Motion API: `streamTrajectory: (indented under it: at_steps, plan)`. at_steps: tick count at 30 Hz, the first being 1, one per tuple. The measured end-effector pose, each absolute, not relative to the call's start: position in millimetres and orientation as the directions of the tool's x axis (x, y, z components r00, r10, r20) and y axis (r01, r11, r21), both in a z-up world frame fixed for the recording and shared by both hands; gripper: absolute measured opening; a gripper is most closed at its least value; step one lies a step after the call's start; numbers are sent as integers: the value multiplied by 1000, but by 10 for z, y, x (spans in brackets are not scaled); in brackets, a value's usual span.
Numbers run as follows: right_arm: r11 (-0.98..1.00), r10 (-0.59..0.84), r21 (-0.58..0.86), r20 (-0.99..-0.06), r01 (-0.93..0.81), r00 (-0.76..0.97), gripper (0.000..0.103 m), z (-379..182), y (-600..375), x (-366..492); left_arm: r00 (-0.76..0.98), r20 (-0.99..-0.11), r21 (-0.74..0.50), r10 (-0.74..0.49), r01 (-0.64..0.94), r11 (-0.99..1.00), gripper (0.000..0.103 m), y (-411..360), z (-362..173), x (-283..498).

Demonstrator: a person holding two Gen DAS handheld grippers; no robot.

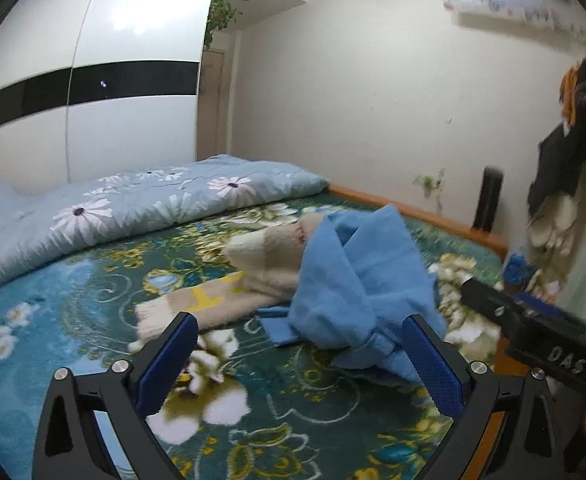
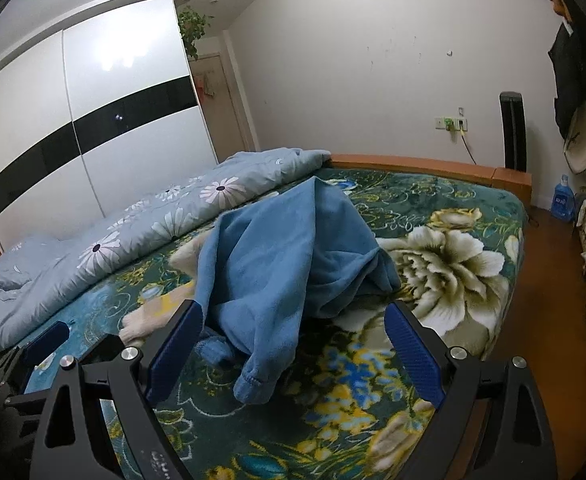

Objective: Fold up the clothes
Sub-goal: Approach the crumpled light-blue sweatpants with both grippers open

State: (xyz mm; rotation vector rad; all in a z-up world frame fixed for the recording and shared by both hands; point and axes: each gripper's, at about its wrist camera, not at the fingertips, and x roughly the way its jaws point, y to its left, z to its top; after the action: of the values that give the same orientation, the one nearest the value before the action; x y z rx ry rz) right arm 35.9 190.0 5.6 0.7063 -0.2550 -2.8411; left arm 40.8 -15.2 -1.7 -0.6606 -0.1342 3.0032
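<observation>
Crumpled blue garment (image 2: 289,256) lay heaped on the floral bed (image 2: 433,272), partly over a cream scarf (image 1: 229,296). Left gripper (image 1: 297,360) and right gripper (image 2: 293,352) both stood released, grasping nothing.

Both wrist views look low and close across the bed (image 1: 93,300), sharing the blue garment (image 2: 269,264).

Dim indoor light, wardrobe (image 1: 93,40) glare, fisheye-warped edges, slight blur.
</observation>
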Motion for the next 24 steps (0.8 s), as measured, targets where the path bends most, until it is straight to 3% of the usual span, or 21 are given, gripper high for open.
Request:
streamTrajectory:
  at_steps: [14,24]
  plan:
    - [-961,-251,220,-448,167,-858,93,50,1845,344,-919,-393,-124,43,6,-992,103,-308,34,434]
    - [-974,-212,171,-473,147,-855,93,30,1793,337,-913,-384,-129,135,-92,-987,103,-235,60,404]
